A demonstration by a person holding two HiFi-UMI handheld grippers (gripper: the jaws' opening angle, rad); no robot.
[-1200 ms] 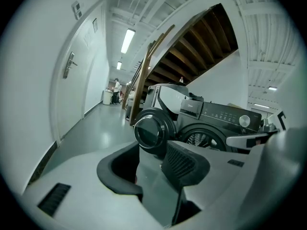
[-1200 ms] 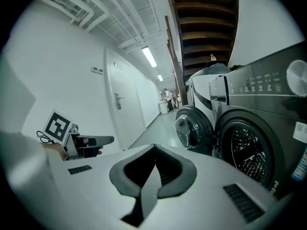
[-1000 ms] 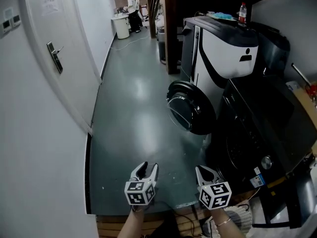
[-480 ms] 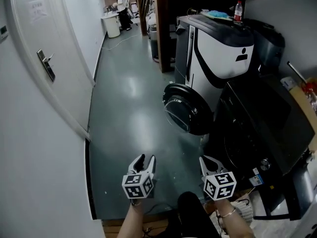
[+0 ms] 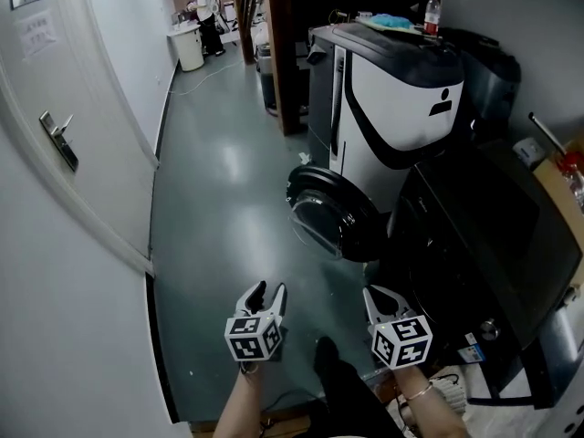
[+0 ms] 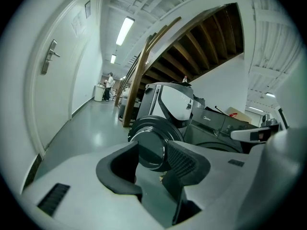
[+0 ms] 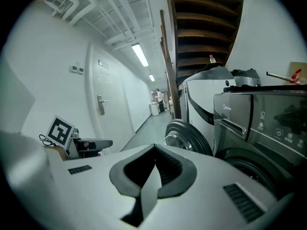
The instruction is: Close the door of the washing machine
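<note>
My left gripper (image 5: 268, 290) is wide and empty. My right gripper (image 5: 377, 295) is shut. The door (image 5: 327, 219) stands open ahead.

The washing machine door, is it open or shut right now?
Open. The round door sticks out over the floor, swung away from the front of the washing machine.

My tongs are pale grey moulded plastic. The left gripper (image 5: 270, 292) and right gripper (image 5: 377, 297) each bear a white marker cube (image 5: 251, 338) printed with black squares, and black ribbed pads (image 6: 180, 159) line the jaws. A thin wristband (image 5: 419, 393) circles my right wrist.
</note>
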